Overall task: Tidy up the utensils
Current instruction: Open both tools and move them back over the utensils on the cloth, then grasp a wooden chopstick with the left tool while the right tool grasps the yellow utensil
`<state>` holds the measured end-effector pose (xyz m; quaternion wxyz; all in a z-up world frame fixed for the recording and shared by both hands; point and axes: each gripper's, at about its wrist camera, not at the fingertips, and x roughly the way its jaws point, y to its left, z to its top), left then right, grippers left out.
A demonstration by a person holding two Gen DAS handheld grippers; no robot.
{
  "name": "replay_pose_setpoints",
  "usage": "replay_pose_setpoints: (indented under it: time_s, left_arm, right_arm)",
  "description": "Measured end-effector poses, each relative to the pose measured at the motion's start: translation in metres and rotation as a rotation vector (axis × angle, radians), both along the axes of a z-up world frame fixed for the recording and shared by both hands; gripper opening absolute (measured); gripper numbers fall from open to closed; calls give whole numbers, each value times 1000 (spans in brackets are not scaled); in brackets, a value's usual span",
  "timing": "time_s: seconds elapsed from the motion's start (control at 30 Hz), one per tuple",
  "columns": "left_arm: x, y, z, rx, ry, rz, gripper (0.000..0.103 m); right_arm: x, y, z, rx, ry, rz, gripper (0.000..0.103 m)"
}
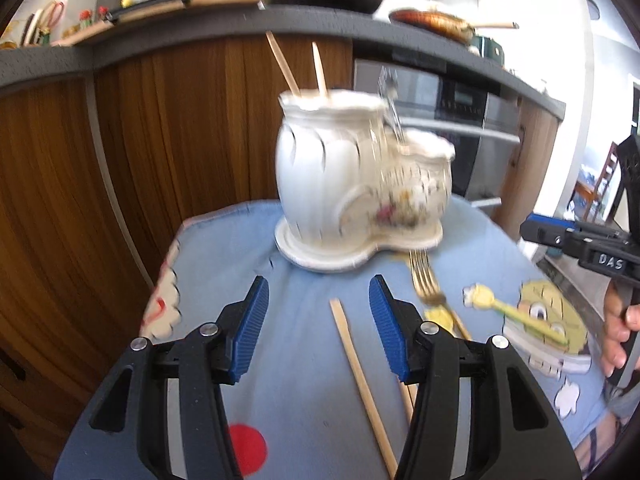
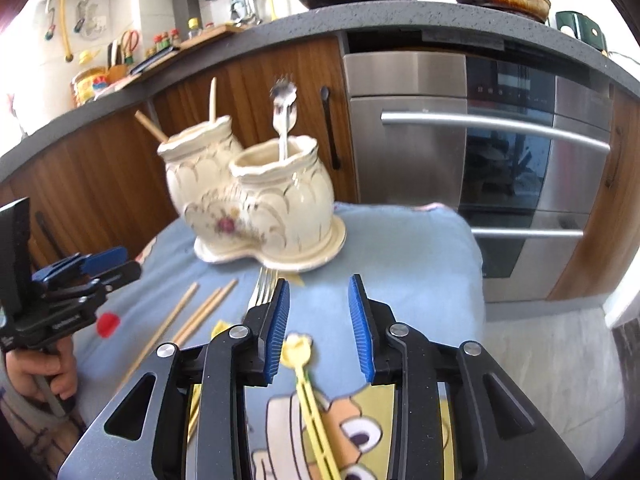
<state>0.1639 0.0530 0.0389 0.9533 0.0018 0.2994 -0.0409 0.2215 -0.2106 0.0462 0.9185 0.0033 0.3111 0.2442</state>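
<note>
**kitchen_lurker:** Both grippers are empty right now. Left gripper (image 1: 318,304) has its jaws spread wide, hovering over a loose chopstick (image 1: 362,384) on the blue cartoon cloth (image 1: 304,360). Right gripper (image 2: 318,306) is released too, jaws apart, with the gold fork (image 2: 262,292) lying just beside its left pad.

**spoonfan:** So mid-sort?

**kitchen_lurker:** Looks like it. The double ceramic utensil holder (image 2: 256,204) already has two chopsticks (image 1: 298,68) in the taller pot and a silver fork (image 2: 283,114) in the shorter one. I'd guess the next move is dropping down, clamping that chopstick along its length, then lifting it into the taller pot.
</note>
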Motion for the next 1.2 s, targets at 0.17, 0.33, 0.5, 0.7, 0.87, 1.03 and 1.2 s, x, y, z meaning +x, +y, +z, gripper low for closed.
replay_pose_setpoints:
  time_s: [0.17, 0.33, 0.5, 0.7, 0.87, 1.03, 1.2]
  left_arm:
    - [1, -7, -17, 24, 74, -25, 46]
    - [5, -2, -28, -3, 133, -29, 41]
    - [9, 0, -36, -26, 191, -45, 33]
    - [13, -5, -45, -18, 250, -78, 26]
    - [11, -10, -46, 10, 257, -101, 23]
    - [11, -14, -44, 49, 269, -143, 14]
    - [21, -8, -40, 38, 339, -203, 11]
  right_arm:
    - [-15, 4, -10, -41, 24, 24, 33]
    - [-21, 6, -16, -68, 54, 42, 33]
    - [-24, 14, -25, -123, 99, 76, 33]
    - [-23, 25, -37, -202, 144, 107, 33]
    - [-17, 29, -47, -264, 184, 124, 33]
    - [-10, 29, -48, -300, 218, 159, 33]
    - [1, 38, -44, -384, 275, 243, 33]
